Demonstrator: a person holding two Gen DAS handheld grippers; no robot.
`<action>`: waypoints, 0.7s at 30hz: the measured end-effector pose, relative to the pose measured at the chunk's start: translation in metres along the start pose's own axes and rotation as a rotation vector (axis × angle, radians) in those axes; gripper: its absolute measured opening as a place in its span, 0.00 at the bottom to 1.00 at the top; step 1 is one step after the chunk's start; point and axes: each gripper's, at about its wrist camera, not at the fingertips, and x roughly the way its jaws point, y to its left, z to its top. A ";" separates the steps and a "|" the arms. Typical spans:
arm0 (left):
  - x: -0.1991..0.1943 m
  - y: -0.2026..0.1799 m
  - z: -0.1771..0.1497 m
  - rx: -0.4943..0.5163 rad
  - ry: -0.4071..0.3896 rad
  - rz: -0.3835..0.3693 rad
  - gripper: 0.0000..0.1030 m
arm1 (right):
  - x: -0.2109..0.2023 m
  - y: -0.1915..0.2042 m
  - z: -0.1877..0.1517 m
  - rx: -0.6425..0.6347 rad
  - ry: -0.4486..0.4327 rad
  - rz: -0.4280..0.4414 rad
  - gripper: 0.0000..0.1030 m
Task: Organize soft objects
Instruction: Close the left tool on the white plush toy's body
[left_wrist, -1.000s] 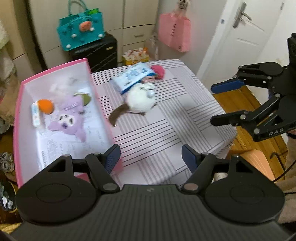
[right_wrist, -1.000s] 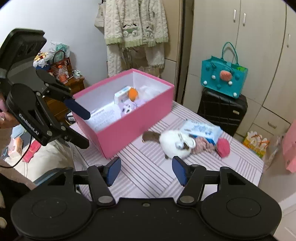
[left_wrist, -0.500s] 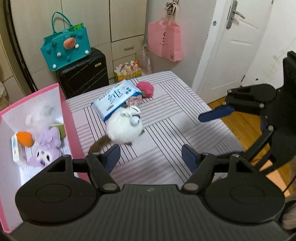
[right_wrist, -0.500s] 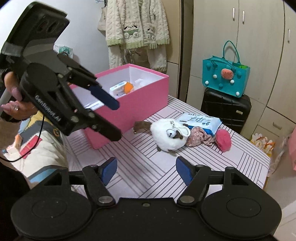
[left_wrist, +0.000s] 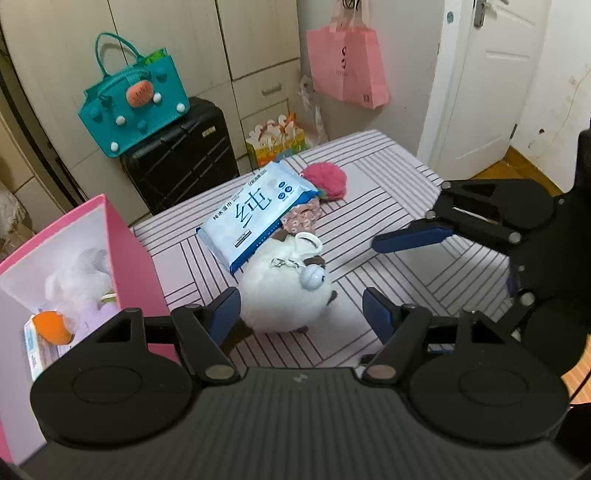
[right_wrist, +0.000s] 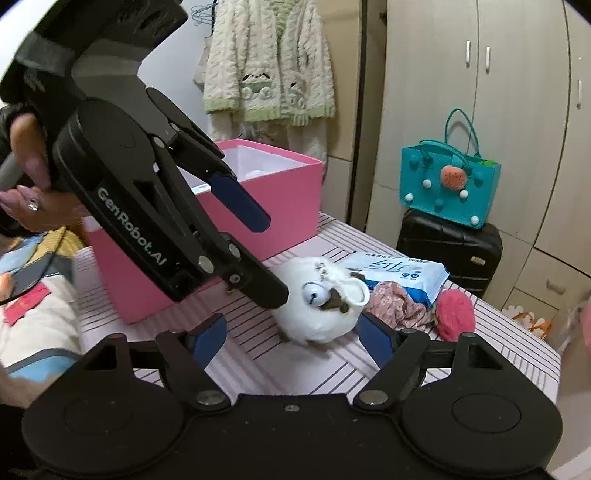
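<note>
Partly hidden: pink box (right_wrist: 280, 206) contents.

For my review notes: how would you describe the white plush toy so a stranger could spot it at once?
Start at the striped table beside the pink box. Near its middle lies a row of soft things, and the white plush toy is the one nearest the box, next to the blue wipes pack. It alone is round, fluffy and white, with a pale bell clipped on top.

Home bedroom: wardrobe (right_wrist: 517, 110), hanging cardigan (right_wrist: 269, 62), suitcase (left_wrist: 181, 155).
</note>
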 end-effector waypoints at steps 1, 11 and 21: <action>0.005 0.002 0.002 -0.001 0.010 0.001 0.70 | 0.007 -0.001 -0.001 0.009 -0.003 -0.012 0.80; 0.035 0.016 0.013 -0.020 0.044 0.011 0.68 | 0.052 -0.016 -0.009 0.151 0.030 -0.031 0.80; 0.055 0.026 0.016 -0.087 0.119 -0.058 0.65 | 0.068 -0.017 -0.016 0.215 0.054 0.004 0.76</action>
